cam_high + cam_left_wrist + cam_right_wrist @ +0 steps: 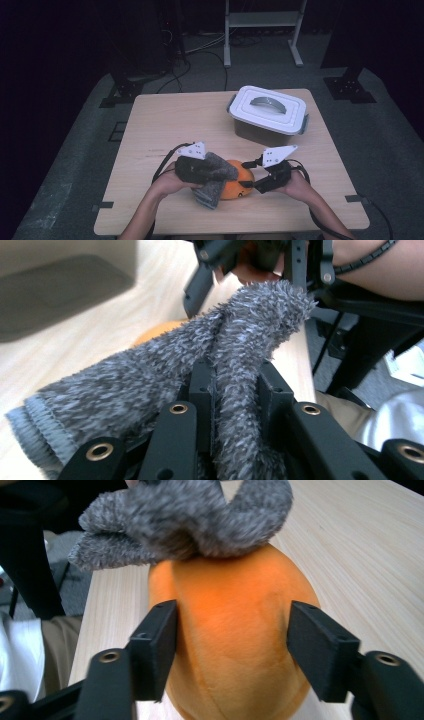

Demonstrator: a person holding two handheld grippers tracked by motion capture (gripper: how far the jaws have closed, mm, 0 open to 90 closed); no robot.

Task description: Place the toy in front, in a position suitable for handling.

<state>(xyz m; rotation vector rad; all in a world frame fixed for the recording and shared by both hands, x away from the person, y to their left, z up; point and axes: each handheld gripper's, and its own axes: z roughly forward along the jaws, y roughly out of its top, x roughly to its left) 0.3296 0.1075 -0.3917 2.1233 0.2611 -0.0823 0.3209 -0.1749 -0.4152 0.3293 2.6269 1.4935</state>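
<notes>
A grey fuzzy cloth (216, 175) (165, 360) (190, 515) is draped over the top of an orange plush ball (240, 185) (235, 595) near the table's front edge. My left gripper (220, 170) (235, 385) comes in from the left and is shut on a fold of the cloth, which bunches up between its jaws. My right gripper (248, 176) (232, 630) comes in from the right, and its two pads sit against opposite sides of the orange ball. In the left gripper view a sliver of the ball (157, 330) shows beyond the cloth.
A white lidded box (268, 111) with a grey handle stands at the back right of the wooden table (165, 120). A white metal stand (262, 30) and cables are on the floor behind. The person's knees are under the front edge.
</notes>
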